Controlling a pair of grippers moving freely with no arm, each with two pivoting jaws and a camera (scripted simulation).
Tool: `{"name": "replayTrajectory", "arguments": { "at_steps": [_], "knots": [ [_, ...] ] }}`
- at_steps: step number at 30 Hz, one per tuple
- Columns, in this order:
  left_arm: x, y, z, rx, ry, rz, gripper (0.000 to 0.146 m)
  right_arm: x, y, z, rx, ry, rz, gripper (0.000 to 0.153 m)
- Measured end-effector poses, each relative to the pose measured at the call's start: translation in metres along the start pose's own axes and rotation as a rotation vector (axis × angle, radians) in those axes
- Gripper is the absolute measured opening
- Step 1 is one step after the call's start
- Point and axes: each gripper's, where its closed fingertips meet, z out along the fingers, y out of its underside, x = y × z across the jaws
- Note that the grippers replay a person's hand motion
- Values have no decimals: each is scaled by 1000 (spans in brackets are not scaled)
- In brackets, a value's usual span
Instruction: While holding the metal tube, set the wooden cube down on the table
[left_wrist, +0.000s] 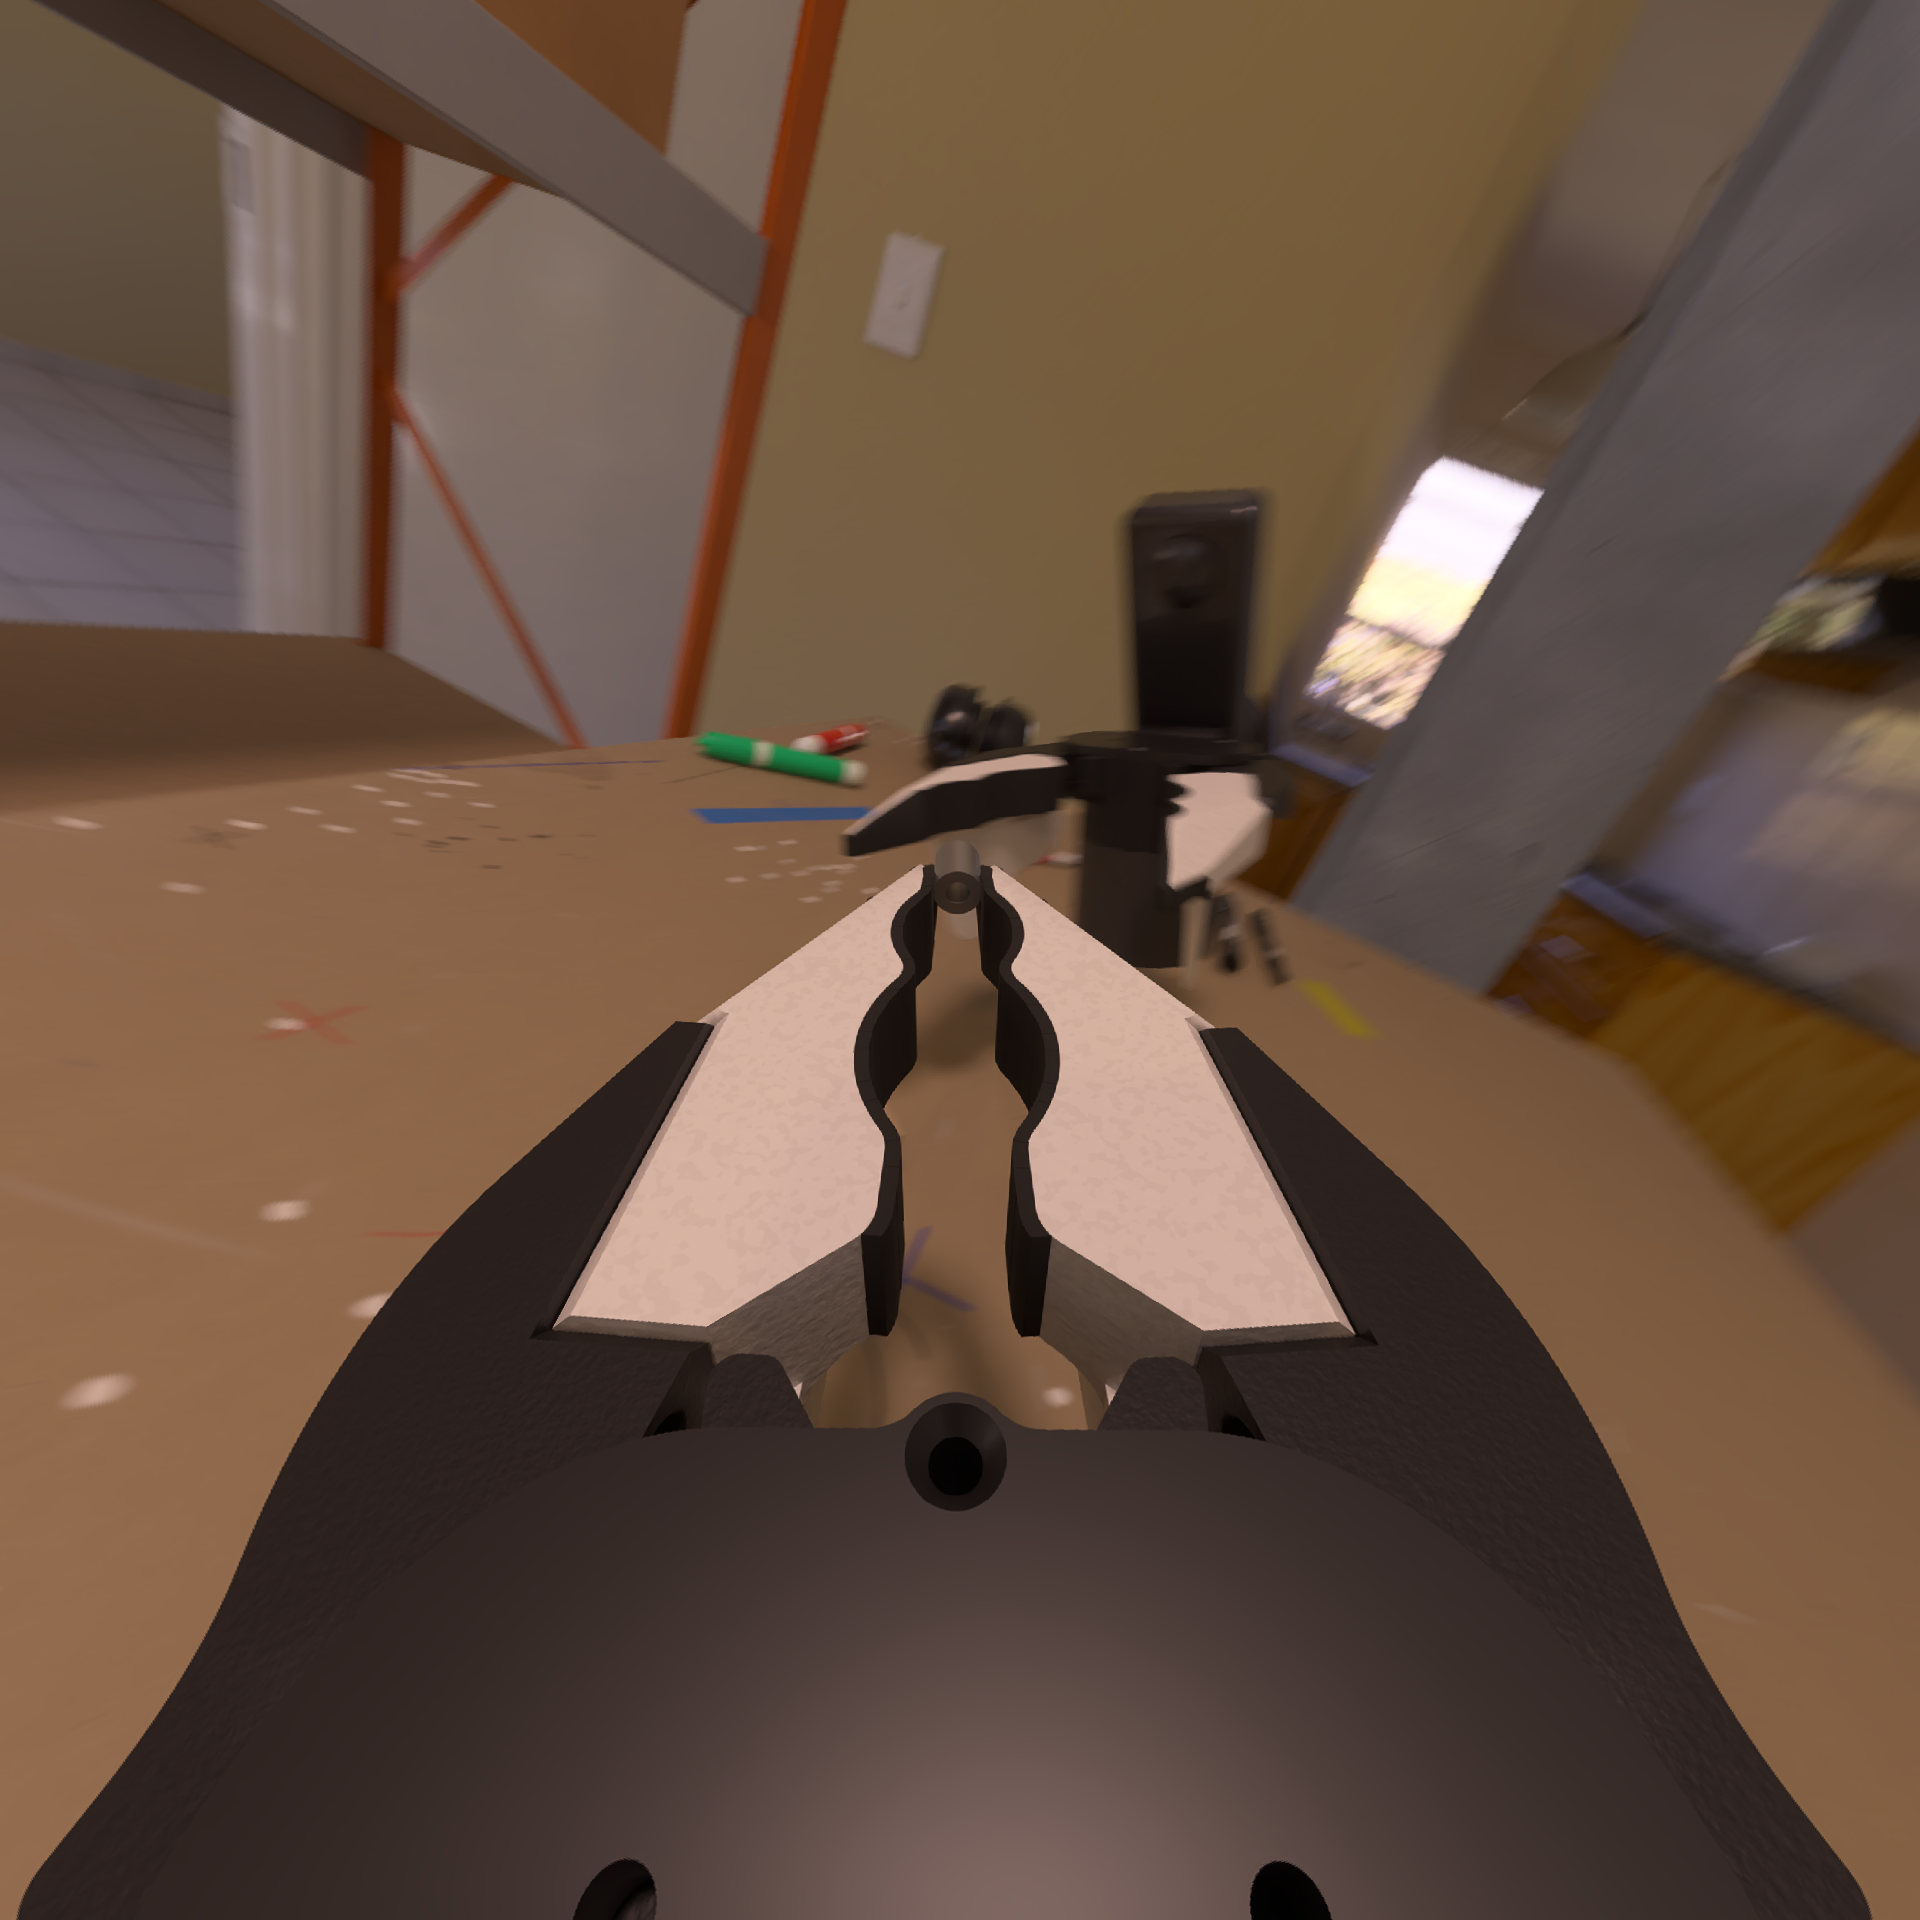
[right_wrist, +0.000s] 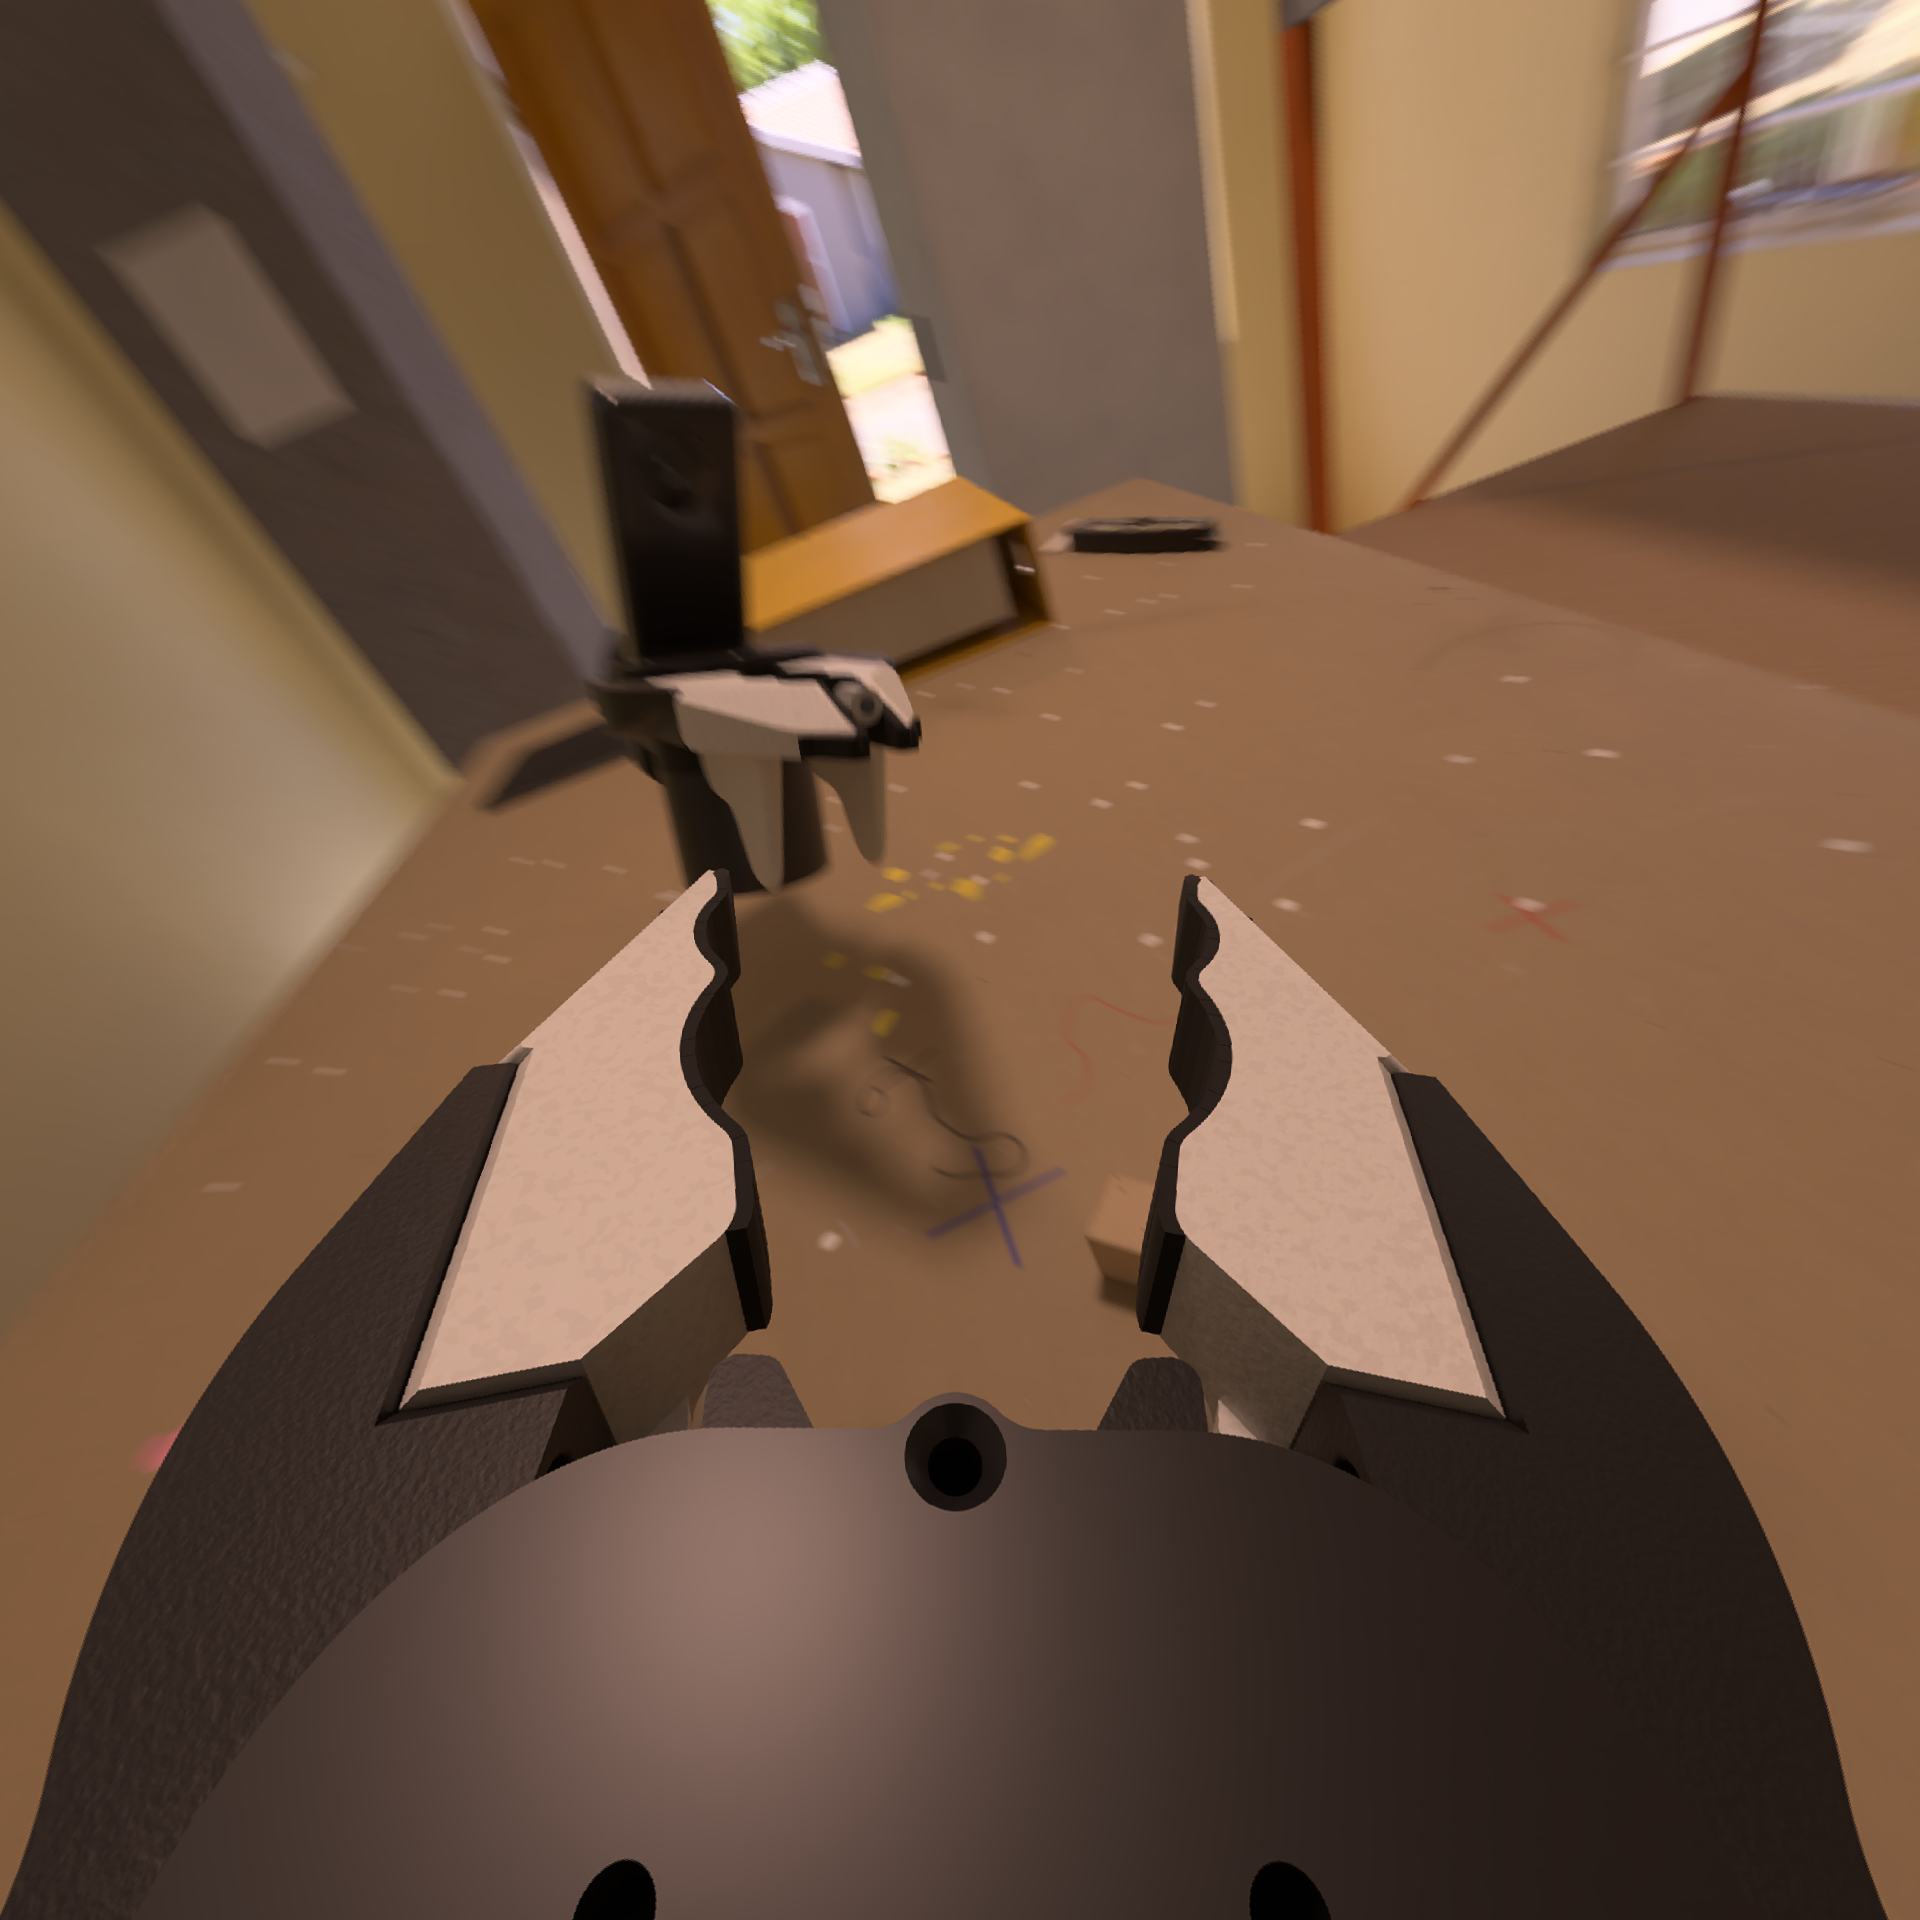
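Our left gripper (left_wrist: 956, 883) pinches the metal tube (left_wrist: 957, 891). Our right gripper's (right_wrist: 951, 914) fingers gape wide, empty — the wooden cube (right_wrist: 1117, 1236) sits on the table (right_wrist: 1455, 831), so we judge the task done.

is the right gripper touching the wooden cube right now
Apart. The right wrist view shows the right gripper open, with the wooden cube resting on the table below its right finger.

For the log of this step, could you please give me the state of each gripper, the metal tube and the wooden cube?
left gripper: shut on the metal tube.
metal tube: pinched at the fingertips, held above the table.
right gripper: open, holding nothing.
wooden cube: resting on the table, beside the right gripper's finger, free of it.
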Motion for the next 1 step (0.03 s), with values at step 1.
{"name": "replayTrajectory", "arguments": {
  "at_steps": [1],
  "knots": [
    [6, -1, 0, 19, 48, -60, 7, -3, -7, 1, 9, -75, 49, 84]
  ]
}}
